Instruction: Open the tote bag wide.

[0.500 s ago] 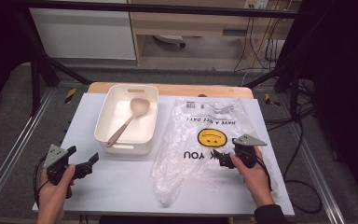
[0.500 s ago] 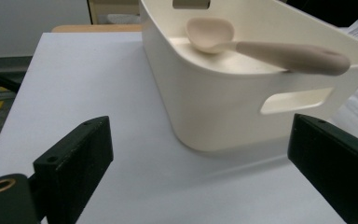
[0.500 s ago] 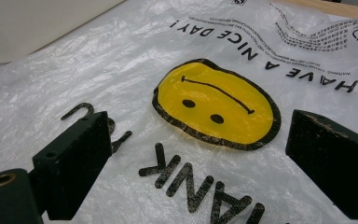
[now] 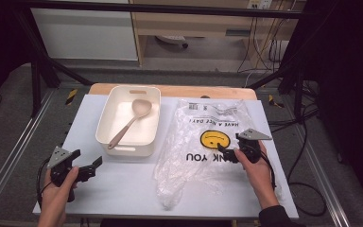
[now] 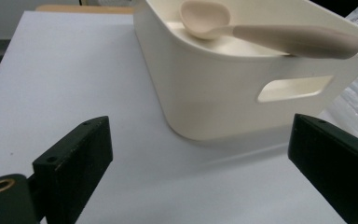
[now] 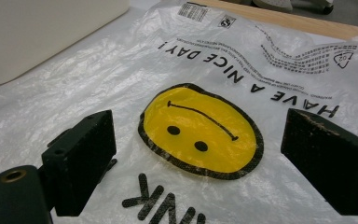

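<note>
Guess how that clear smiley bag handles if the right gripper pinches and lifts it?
Likely floppy: the plastic bag lies flat and crinkled on the table, so it should drape rather than hold shape. Probably very light and slippery, judging by the thin glossy film. The right gripper hovers open over it, and its fingers may catch only one layer.

Small print on the plastic bag (image 4: 208, 142) is too tiny to read from the high view — just the big letters come through. In the right gripper view the bag's bottom word is chopped by the lower edge, and the white bin (image 6: 42, 32) is only a corner, cut off at the top left. Left gripper view: the spoon (image 5: 270, 32) has part of its bowl hidden behind the bin's rim — and the bin's right side runs out of frame.
</note>
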Motion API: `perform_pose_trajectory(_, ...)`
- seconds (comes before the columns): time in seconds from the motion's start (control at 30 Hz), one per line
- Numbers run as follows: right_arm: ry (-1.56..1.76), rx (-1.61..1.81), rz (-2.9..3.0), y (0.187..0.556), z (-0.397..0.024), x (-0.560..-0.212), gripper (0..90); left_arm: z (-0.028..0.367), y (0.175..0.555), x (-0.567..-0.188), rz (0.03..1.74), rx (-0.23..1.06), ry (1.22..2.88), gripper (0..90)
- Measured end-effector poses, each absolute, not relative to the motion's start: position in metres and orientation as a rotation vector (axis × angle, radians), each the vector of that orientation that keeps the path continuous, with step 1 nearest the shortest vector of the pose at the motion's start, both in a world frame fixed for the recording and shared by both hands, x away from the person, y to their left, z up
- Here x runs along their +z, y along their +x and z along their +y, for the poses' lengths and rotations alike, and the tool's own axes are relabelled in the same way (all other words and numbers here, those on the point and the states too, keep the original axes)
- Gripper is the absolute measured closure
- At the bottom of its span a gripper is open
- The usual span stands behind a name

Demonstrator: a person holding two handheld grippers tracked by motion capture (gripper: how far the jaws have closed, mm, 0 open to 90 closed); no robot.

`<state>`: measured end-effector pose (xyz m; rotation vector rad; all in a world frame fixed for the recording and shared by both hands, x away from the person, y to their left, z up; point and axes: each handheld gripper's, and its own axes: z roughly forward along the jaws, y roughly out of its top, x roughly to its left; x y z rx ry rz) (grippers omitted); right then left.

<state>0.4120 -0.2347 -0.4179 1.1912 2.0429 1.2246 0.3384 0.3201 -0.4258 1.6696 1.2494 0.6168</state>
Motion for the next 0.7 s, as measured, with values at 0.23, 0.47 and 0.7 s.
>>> perform_pose_trajectory(0.23,1.176,1.205,2.036,0.409,-0.234,-0.409,8.3,0.319,0.338,-0.425,1.262,0.610,1.657,5.9)
perform_pose_trajectory(0.47,1.165,1.185,2.088,0.414,-0.228,-0.408,6.0,0.320,0.340,-0.425,1.259,0.620,1.676,6.1)
perform_pose_trajectory(0.7,1.163,1.179,2.072,0.426,-0.226,-0.403,6.5,0.321,0.339,-0.424,1.258,0.604,1.679,6.2)
